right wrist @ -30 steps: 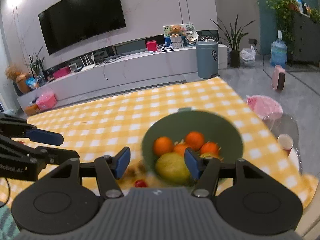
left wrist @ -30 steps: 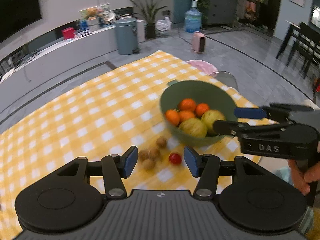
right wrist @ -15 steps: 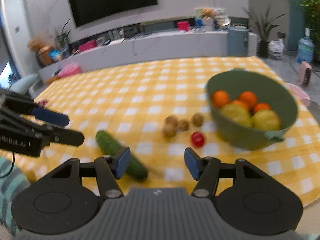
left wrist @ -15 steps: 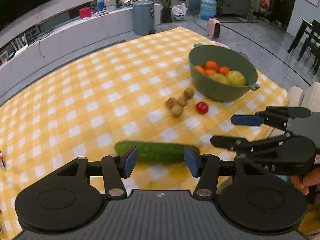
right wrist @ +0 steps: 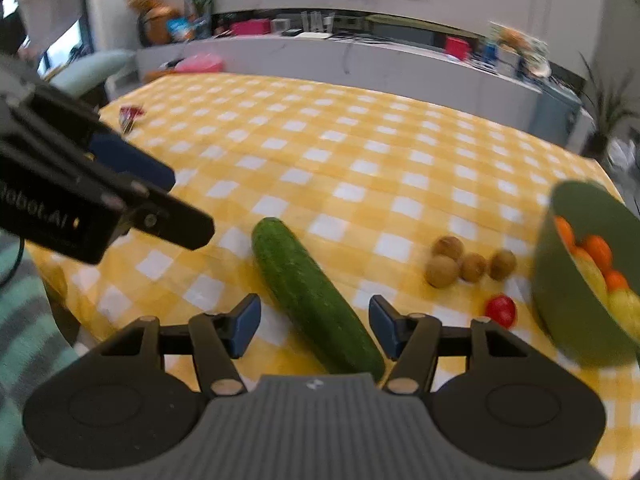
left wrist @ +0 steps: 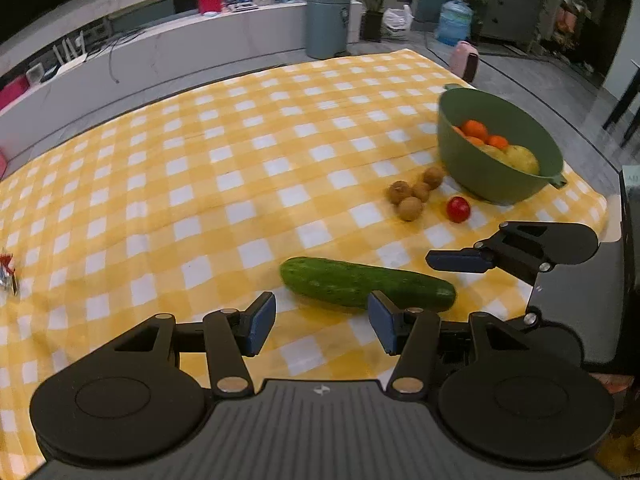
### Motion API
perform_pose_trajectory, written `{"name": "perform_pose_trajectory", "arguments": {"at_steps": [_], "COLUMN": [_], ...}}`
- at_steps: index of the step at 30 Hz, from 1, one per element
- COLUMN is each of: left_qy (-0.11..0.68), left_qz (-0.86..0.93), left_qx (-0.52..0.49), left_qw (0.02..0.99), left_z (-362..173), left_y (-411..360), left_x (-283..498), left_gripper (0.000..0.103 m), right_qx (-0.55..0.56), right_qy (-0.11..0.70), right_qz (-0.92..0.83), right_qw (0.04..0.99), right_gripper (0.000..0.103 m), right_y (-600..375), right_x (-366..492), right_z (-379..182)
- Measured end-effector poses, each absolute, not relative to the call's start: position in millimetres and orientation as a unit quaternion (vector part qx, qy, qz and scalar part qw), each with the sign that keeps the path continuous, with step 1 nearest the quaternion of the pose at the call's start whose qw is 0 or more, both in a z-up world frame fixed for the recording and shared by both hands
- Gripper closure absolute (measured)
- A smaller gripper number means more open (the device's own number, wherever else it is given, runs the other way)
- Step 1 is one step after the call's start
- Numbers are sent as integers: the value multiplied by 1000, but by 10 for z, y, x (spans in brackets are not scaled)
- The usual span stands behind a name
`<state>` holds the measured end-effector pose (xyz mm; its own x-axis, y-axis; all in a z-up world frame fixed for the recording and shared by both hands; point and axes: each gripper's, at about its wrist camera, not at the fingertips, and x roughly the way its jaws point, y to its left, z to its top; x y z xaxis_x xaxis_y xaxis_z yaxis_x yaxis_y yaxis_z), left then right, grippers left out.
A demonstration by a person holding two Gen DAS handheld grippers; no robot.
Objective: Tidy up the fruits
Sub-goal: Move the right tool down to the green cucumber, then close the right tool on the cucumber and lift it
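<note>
A green cucumber [left wrist: 366,286] [right wrist: 316,296] lies on the yellow checked tablecloth near the front edge. Several small brown fruits [left wrist: 414,194] [right wrist: 468,264] and a red cherry tomato [left wrist: 458,209] [right wrist: 501,310] lie beside a green bowl [left wrist: 480,172] [right wrist: 560,300] that holds oranges and yellow fruits. My left gripper [left wrist: 322,328] is open and empty, just in front of the cucumber. My right gripper [right wrist: 314,326] is open, above the cucumber's near end, which shows between its fingers. The right gripper also shows in the left wrist view [left wrist: 460,260].
A small red wrapper [left wrist: 6,268] [right wrist: 130,114] lies at the tablecloth's far left. The table's front edge [right wrist: 72,280] is close below the grippers. A long white cabinet [left wrist: 200,48], a grey bin [left wrist: 328,24] and a water bottle [left wrist: 454,26] stand beyond the table.
Both grippers have drawn back from the bowl toward the front of the table and swung left. The cucumber has come into view and now lies just ahead of both grippers.
</note>
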<state>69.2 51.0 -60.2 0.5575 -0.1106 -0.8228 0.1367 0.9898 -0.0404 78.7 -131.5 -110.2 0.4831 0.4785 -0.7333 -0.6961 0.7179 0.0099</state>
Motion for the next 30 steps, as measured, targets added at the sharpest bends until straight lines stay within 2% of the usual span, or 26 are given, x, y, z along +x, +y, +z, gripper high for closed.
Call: {"name": "perform_pose_trajectory", "arguments": {"at_steps": [8, 13, 20, 25, 30], "left_qy": [472, 479, 489, 495, 496], "left_qz": [-66, -64, -52, -50, -46], "left_qx": [-11, -21, -36, -40, -48], "left_qw": [879, 875, 870, 867, 866], "left_z": [-707, -761, -866, -907, -914], "left_y": [670, 742, 813, 840, 864], "left_x": [791, 829, 900, 921, 930], "left_gripper": [40, 40, 40, 40, 40], "right_qx": [-183, -204, -207, -225, -218], "right_qy": [373, 374, 372, 369, 375], "right_qz": [369, 382, 396, 390, 396], "right_qw": [832, 820, 814, 813, 809], "right_gripper": [46, 51, 53, 60, 61], "right_y": [-1161, -1060, -915, -864, -877], "right_x": [942, 1001, 1072, 1089, 1138], "right_z": [-1199, -1250, -1289, -1324, -1325]}}
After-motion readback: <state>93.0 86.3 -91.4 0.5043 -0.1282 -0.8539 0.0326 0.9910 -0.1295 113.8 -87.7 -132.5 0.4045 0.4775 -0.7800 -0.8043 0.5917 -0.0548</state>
